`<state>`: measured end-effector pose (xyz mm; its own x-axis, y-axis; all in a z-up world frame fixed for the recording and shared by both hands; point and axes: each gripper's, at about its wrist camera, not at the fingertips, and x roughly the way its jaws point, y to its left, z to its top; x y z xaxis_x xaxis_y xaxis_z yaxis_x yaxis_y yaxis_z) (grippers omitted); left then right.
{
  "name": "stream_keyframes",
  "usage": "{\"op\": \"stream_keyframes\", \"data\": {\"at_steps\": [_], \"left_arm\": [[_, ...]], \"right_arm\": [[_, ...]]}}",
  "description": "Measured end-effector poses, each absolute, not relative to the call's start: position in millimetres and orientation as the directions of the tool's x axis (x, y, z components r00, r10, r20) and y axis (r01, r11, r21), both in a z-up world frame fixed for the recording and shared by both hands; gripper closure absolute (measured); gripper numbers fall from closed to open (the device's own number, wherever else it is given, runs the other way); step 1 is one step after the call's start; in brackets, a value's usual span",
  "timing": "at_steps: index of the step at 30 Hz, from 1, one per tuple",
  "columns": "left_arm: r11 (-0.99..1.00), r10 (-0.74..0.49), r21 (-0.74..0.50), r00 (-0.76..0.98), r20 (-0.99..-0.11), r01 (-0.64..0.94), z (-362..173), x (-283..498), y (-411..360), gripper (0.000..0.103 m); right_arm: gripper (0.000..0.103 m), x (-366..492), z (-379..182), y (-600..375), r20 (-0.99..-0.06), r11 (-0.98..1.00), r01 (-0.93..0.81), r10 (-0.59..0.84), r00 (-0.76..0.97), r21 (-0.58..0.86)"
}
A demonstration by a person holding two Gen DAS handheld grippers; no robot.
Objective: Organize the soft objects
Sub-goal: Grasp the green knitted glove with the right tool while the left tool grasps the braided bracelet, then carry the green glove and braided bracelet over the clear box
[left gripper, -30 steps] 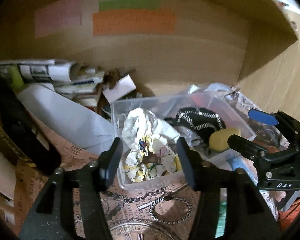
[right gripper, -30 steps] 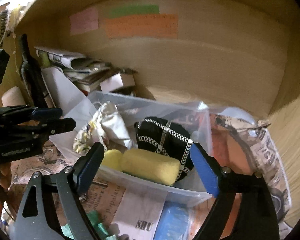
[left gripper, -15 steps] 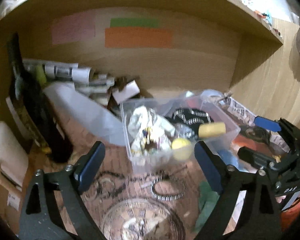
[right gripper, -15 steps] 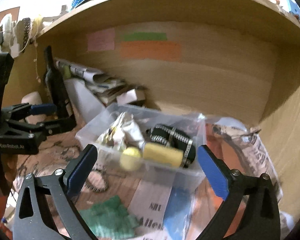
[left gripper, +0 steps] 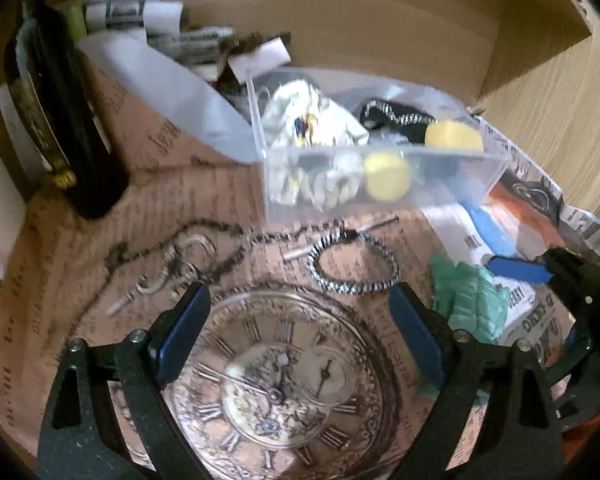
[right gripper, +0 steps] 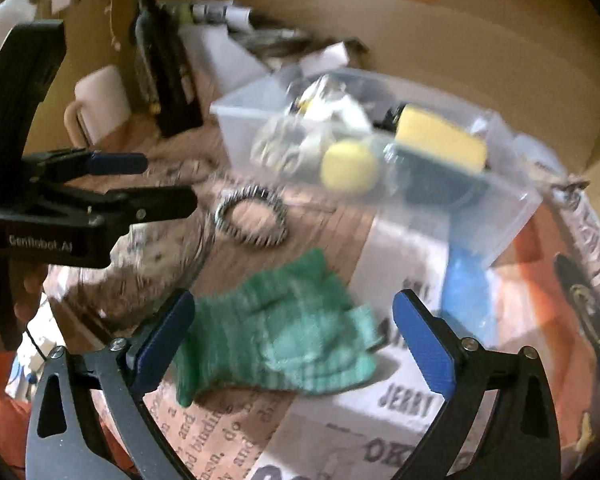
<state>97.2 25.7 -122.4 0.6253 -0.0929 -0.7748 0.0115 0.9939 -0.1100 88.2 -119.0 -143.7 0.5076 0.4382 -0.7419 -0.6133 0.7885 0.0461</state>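
1 soft thing is outside the bin: a green cloth, crumpled on the desk just in front of the bin. The right tool is open, its 2 blue pads either side of the cloth, which looks like the line-up for a pinch; whether the pads touch the cloth I cannot tell through the blur. In the left view the cloth lies in front of the bin, toward its right end.

The left tool is also open and grips nothing. It sits in front of the bin over a printed clock face, to the left of the cloth, probably kept aside so the right tool has room.

The bin is clear plastic with no lid on it, so things can be dropped in from above. In it are a white patterned cloth at the left end, a black piece with silver chain trim behind, a yellow sponge toward the right and a yellow ball against the front wall.

A beaded bracelet and a thin chain lie on the desk in front of the bin; being hard, they likely stay out. A dark bottle stands well left of the bin.
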Motion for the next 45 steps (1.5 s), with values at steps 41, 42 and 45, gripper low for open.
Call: {"op": "stream_keyframes", "data": {"at_steps": [41, 42, 45], "left_arm": [[0.992, -0.124, -0.095, 0.704, -0.699, 0.081, -89.0, 112.3, 3.4, 0.083], [0.992, -0.124, -0.097, 0.716, -0.687, 0.079, -83.5, 112.4, 6.0, 0.083], [0.993, -0.116, -0.097, 0.744, -0.658, 0.069, -70.6, 113.5, 13.6, 0.083]], "right_arm": [[0.076, 106.0, -63.2, -194.6, -0.475, 0.907, -0.413, 0.398, 0.785, 0.077], [0.076, 107.9, -59.1, -190.9, -0.462, 0.905, -0.419, 0.403, 0.790, 0.073], [0.076, 114.5, -49.2, -180.0, -0.437, 0.899, -0.434, 0.414, 0.799, 0.058]]}}
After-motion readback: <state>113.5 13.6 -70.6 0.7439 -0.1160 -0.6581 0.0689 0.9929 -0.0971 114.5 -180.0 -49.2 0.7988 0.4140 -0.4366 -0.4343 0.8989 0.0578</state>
